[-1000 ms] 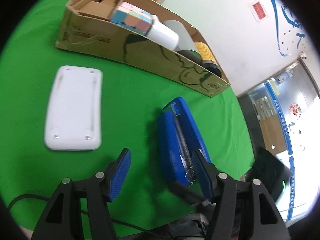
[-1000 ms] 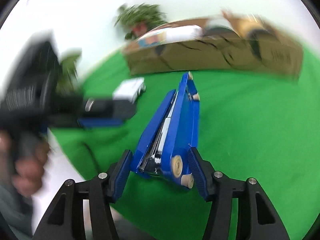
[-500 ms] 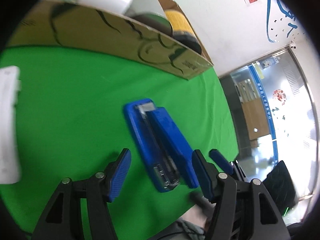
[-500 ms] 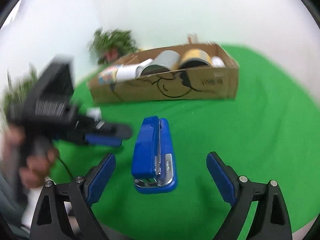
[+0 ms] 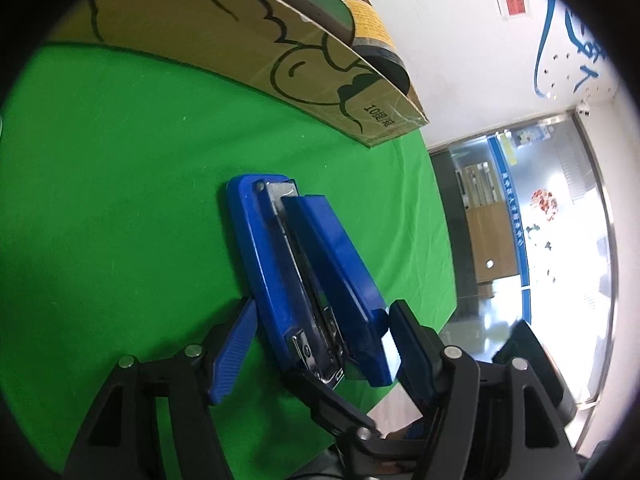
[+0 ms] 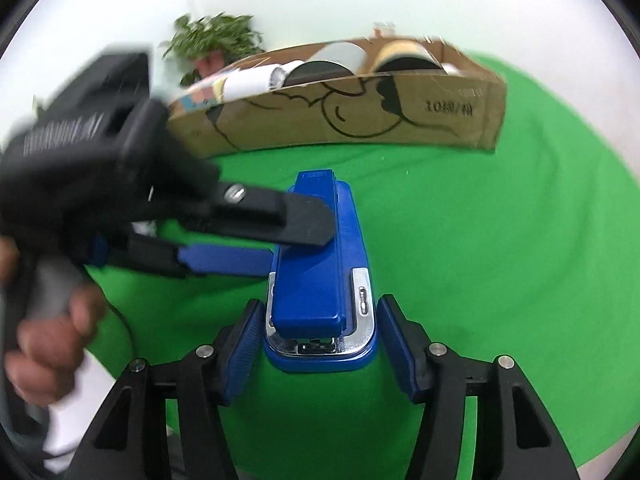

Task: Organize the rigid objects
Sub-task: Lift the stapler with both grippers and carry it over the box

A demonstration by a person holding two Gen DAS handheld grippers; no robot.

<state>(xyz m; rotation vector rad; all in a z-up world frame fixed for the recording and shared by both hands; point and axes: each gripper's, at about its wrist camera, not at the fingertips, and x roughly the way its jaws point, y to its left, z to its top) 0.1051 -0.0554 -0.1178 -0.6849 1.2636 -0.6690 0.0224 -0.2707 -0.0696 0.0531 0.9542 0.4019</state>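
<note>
A blue stapler [image 5: 304,264] lies on the green cloth, also in the right wrist view [image 6: 320,272]. My left gripper [image 5: 320,336] has its jaws on either side of the stapler's hinged end, close to it or touching; I cannot tell if it grips. In the right wrist view the left gripper's black finger [image 6: 280,216] reaches over the stapler's top. My right gripper [image 6: 316,340] is open, its pads a little off each side of the stapler's near end. A cardboard box [image 6: 360,120] stands behind, also in the left wrist view [image 5: 240,40].
The box holds a grey roll [image 5: 316,0], a yellow-labelled can [image 5: 372,36] and white tubes [image 6: 248,80]. A potted plant [image 6: 212,40] stands behind the box. The cloth's edge [image 5: 440,240] drops off to the right of the stapler. A glass door [image 5: 540,220] is beyond.
The right gripper let go of the stapler, drew back, then came close around its end again. The left gripper moved right from beside the white case and closed in around the stapler.
</note>
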